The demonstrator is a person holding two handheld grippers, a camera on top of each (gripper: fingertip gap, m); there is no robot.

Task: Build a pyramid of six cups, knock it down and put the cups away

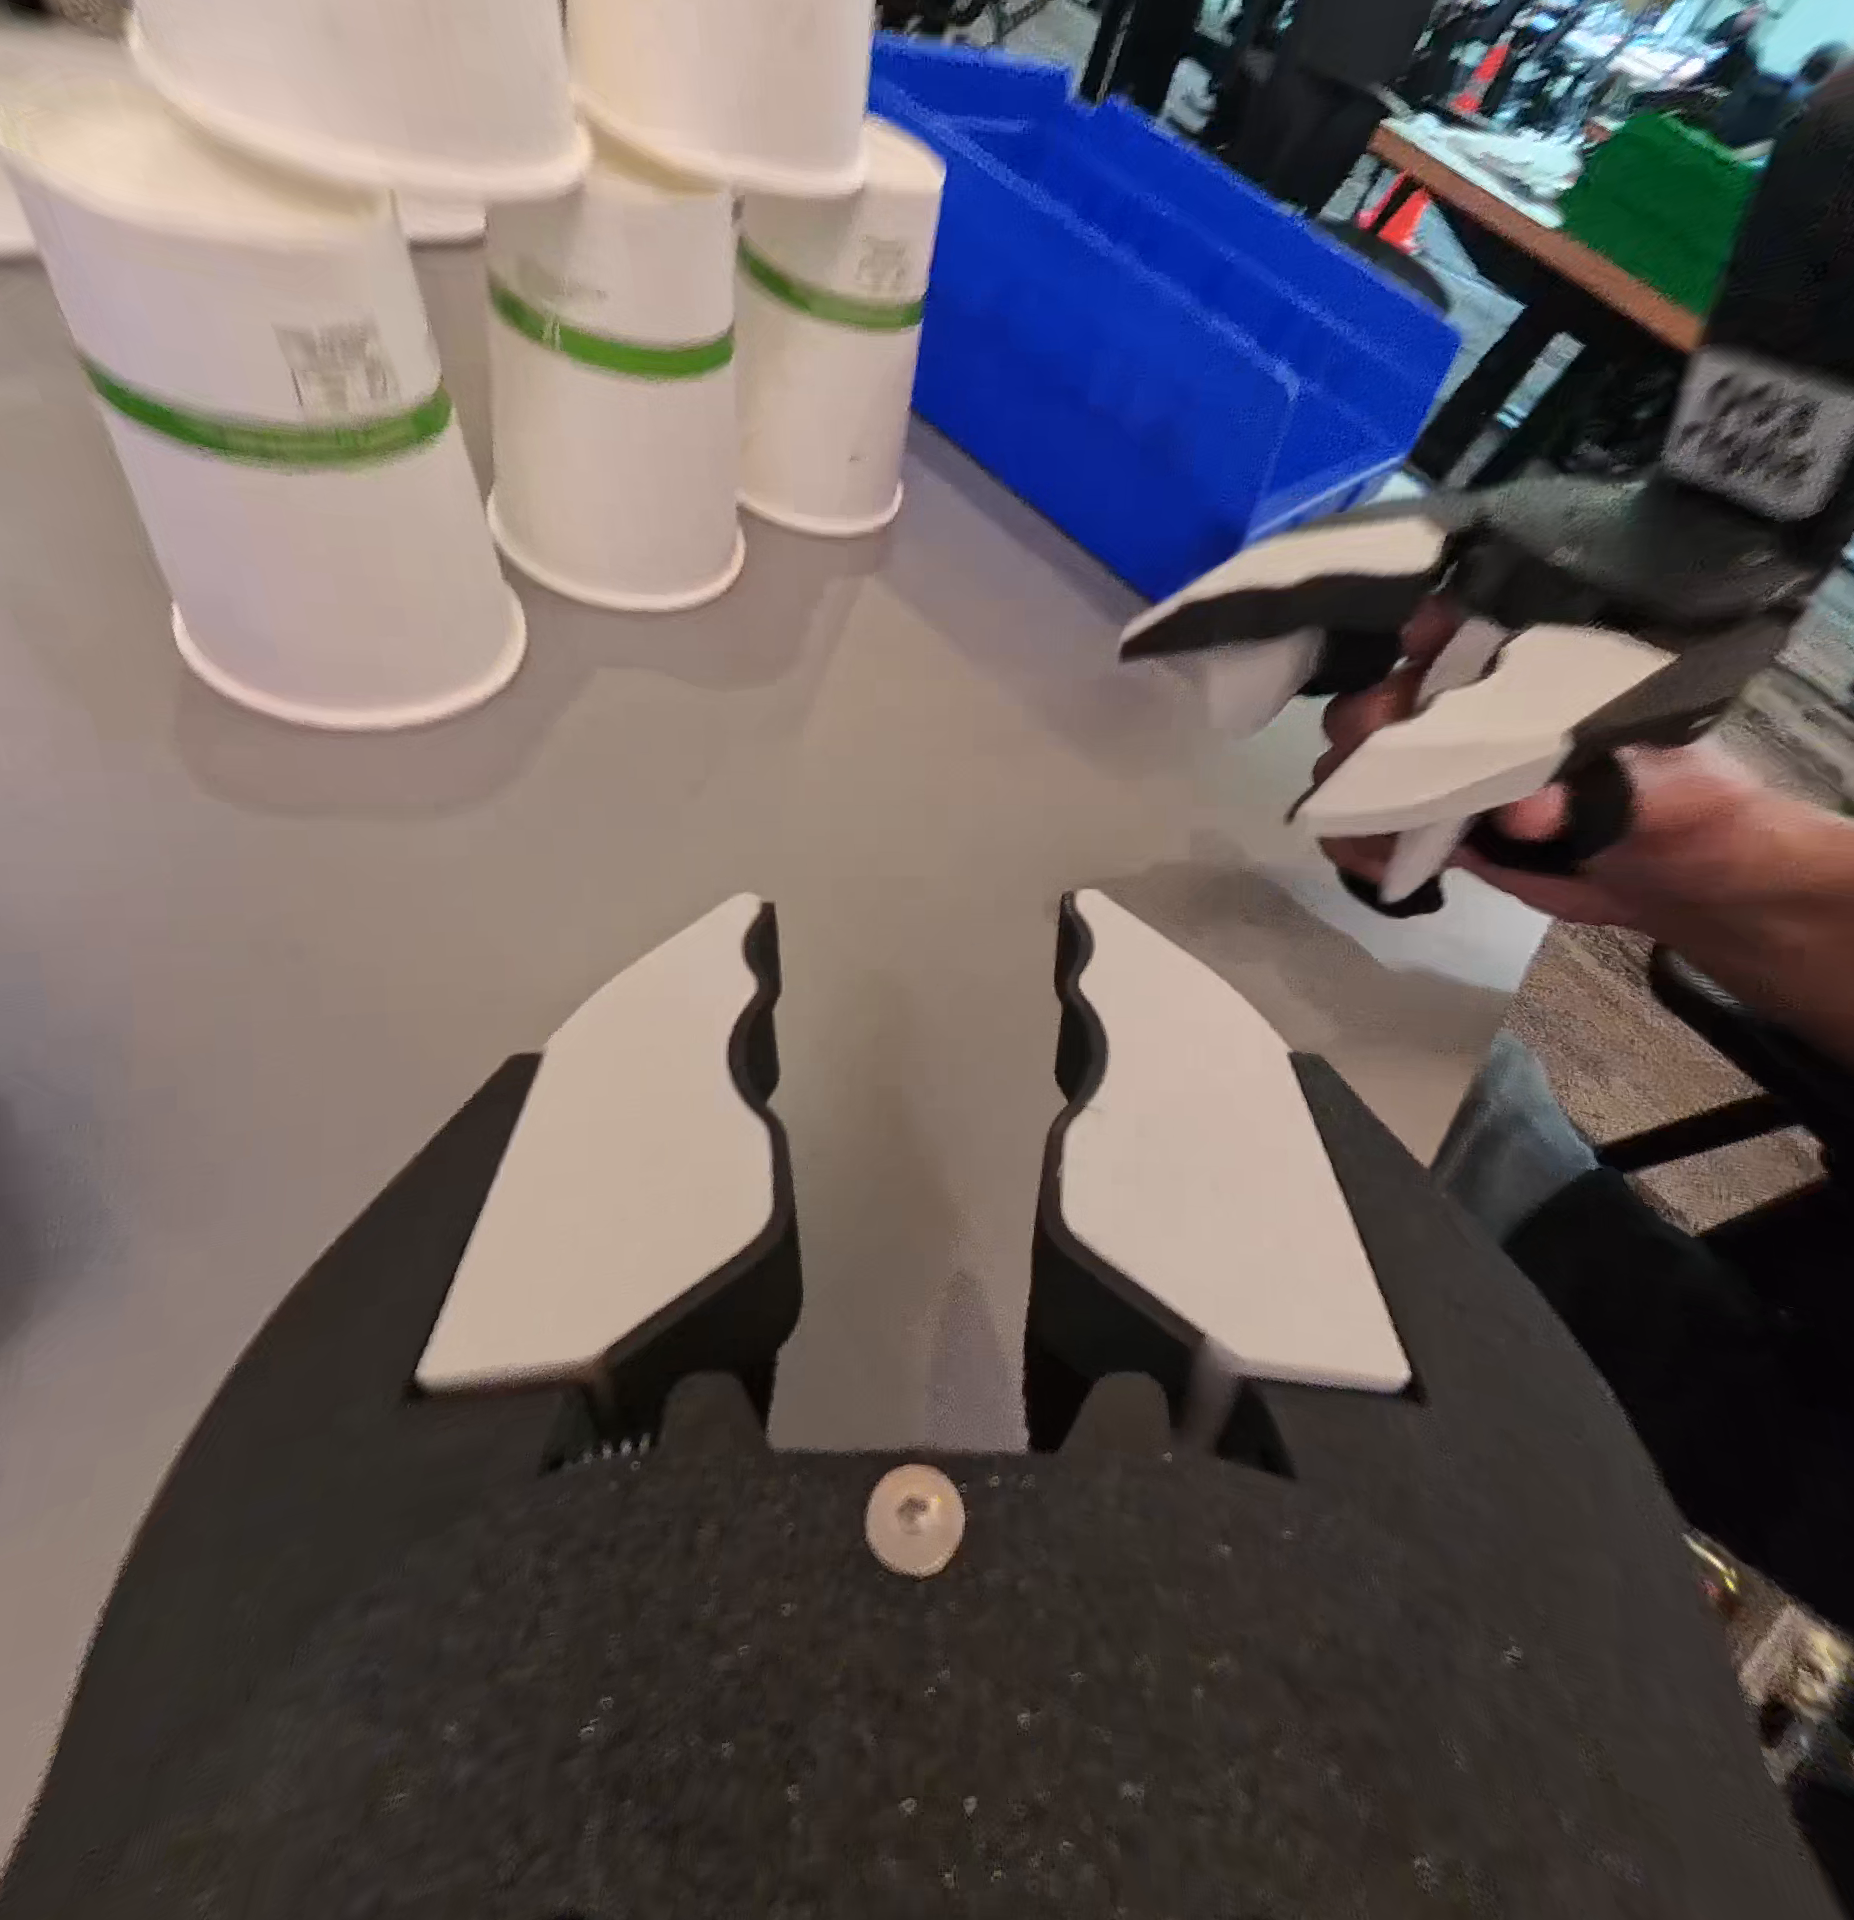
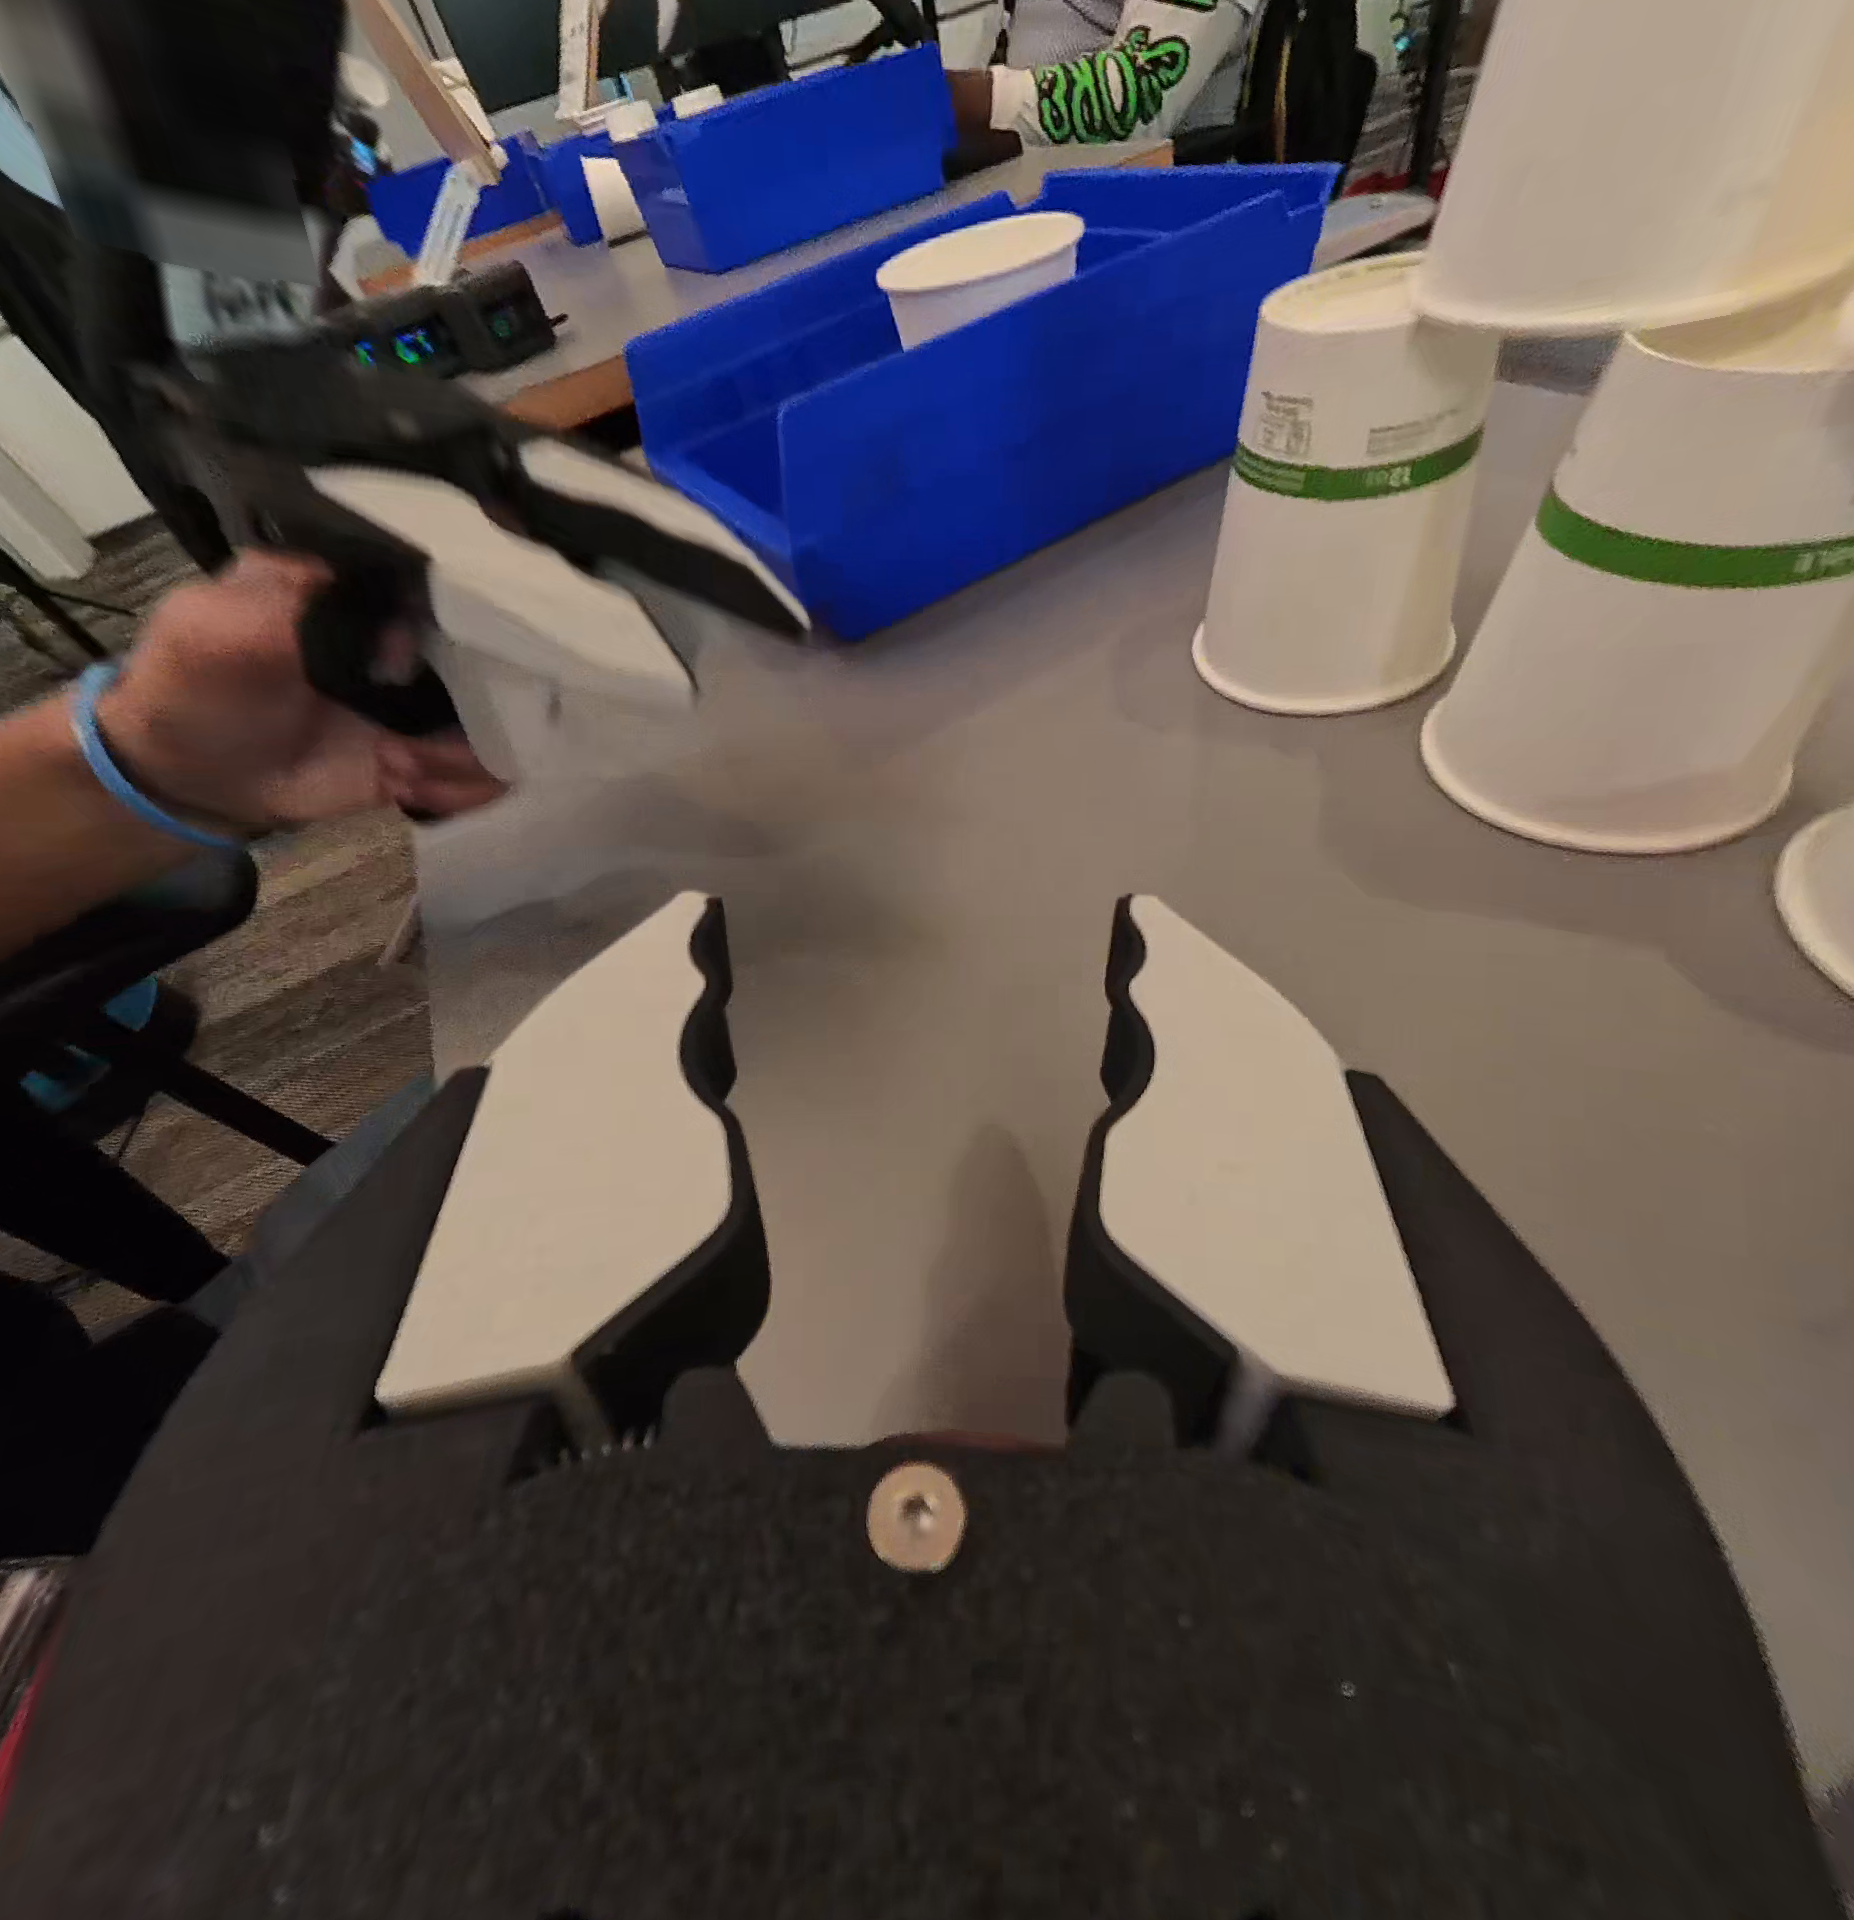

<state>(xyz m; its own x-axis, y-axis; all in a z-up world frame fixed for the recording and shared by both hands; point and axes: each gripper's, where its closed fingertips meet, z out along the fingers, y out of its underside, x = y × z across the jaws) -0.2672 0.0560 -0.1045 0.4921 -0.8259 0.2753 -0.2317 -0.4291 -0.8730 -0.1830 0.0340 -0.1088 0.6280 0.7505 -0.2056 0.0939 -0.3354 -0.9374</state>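
Over the grey surface (image 1: 611, 831), left tool (image 1: 912, 909) and right tool (image 2: 918, 914) hover, jaws apart and empty; upturned paper cups (image 1: 611, 395) stand stacked beside the blue bin (image 1: 1162, 343).

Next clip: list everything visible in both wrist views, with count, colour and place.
Stacked paper cups: at least five visible, white with green band, upside down on the table, upper ones resting on lower.
Loose cup: one, white, upright inside the nearest bin.
Storage bins: several, blue; one beside the stack, others on the far table.
Table: one, grey.
Background clutter: blurred, cannot tell.
Left hand-held gripper: black with white fingers, open, empty.
Right hand-held gripper: same, open, empty.
Hands: two, gripping the handles.
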